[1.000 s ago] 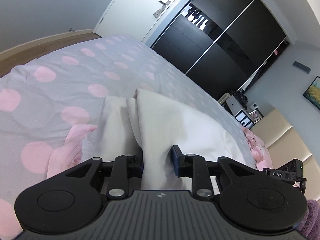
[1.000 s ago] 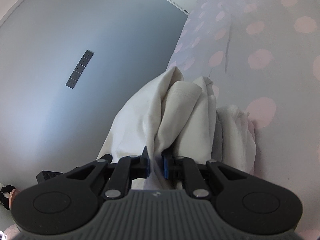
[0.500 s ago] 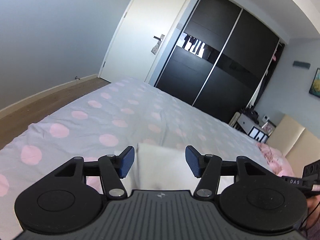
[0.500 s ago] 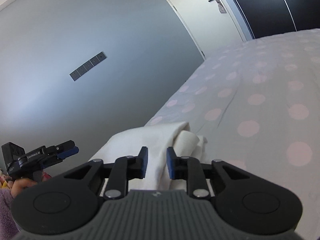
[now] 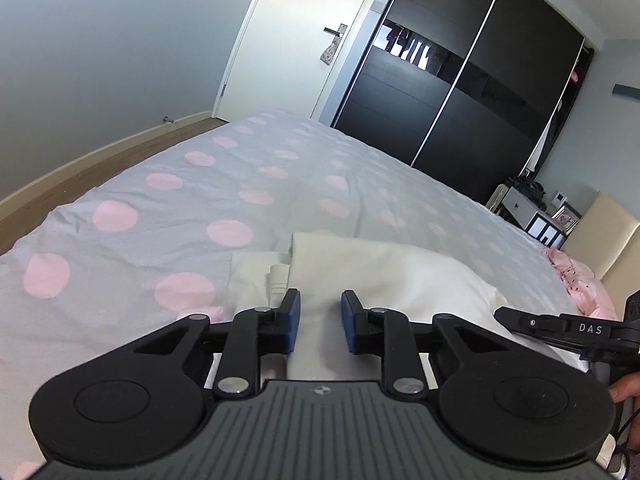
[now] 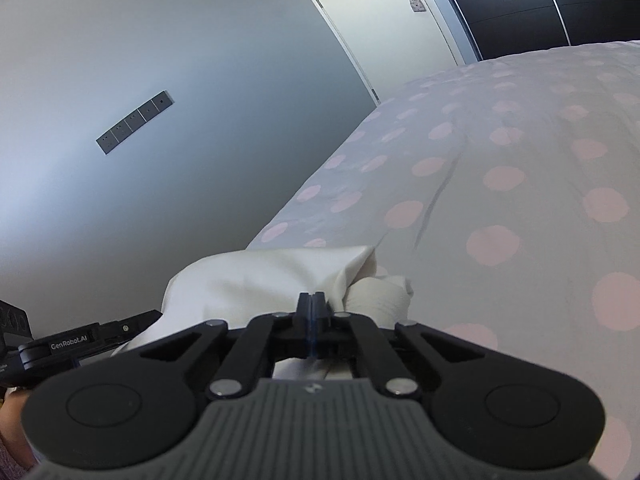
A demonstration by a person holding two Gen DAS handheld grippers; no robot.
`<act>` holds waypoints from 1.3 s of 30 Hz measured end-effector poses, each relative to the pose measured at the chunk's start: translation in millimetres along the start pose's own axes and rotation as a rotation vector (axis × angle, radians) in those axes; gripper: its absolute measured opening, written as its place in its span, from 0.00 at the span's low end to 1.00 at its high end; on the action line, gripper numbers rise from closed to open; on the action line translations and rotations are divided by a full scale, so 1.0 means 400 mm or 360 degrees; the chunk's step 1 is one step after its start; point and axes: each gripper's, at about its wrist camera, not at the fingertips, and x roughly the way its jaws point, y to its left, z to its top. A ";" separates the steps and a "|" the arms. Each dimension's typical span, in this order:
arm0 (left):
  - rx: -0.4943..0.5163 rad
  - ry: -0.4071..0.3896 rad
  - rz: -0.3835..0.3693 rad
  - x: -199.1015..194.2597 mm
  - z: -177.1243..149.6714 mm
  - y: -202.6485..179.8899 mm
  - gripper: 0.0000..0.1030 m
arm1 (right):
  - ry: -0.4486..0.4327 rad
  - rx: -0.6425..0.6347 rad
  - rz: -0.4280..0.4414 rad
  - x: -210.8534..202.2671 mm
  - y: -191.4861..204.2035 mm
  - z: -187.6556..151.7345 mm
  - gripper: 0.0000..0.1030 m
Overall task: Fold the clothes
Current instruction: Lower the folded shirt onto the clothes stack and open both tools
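A folded white garment [image 5: 380, 272] lies on the grey bed cover with pink dots [image 5: 200, 200]. My left gripper [image 5: 320, 316] hovers over its near edge. Its jaws are closing but still stand apart, with white cloth showing in the gap and neither pad pressing on it. In the right wrist view the same garment [image 6: 272, 276] bunches up just beyond my right gripper [image 6: 310, 304], whose pads are shut together. No cloth shows between them. Each gripper also appears at the edge of the other view.
Black sliding wardrobe doors [image 5: 460, 80] and a white door [image 5: 304, 40] stand beyond the bed. Wooden floor [image 5: 80, 176] runs along the bed's left side. Pink cloth [image 5: 572, 276] lies by the beige headboard [image 5: 612, 236]. A hand [image 5: 624, 390] shows at the right edge.
Both grippers let go of the white garment and drew back from it. The left one opened wide, then narrowed. The right one opened a little, then shut fully.
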 end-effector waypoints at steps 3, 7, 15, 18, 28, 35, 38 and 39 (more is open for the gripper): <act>0.0070 0.0023 0.0063 -0.019 0.005 -0.010 0.20 | -0.0007 0.0013 -0.0016 -0.022 -0.001 0.006 0.00; 0.0135 0.0017 0.0153 -0.087 -0.008 -0.007 0.20 | -0.0024 -0.0102 -0.0067 -0.095 0.000 0.009 0.05; 0.0174 -0.0146 0.0118 -0.291 -0.091 -0.062 0.23 | -0.0061 -0.0170 0.0191 -0.275 0.038 -0.048 0.06; 0.0168 -0.0146 0.0044 -0.333 -0.143 -0.085 0.24 | -0.0046 -0.0208 0.0282 -0.314 0.080 -0.102 0.06; 0.0022 0.0028 0.0180 -0.355 -0.217 -0.092 0.28 | 0.0023 -0.0148 0.0159 -0.401 0.072 -0.263 0.08; 0.0077 0.0033 0.0213 -0.447 -0.260 -0.194 0.40 | 0.0007 -0.0237 0.0043 -0.532 0.058 -0.299 0.12; 0.0136 0.0047 0.0217 -0.485 -0.280 -0.259 0.46 | -0.0008 -0.0306 -0.0023 -0.602 0.053 -0.306 0.16; 0.0158 0.0057 0.0222 -0.497 -0.287 -0.281 0.48 | -0.0006 -0.0323 -0.0036 -0.625 0.053 -0.307 0.16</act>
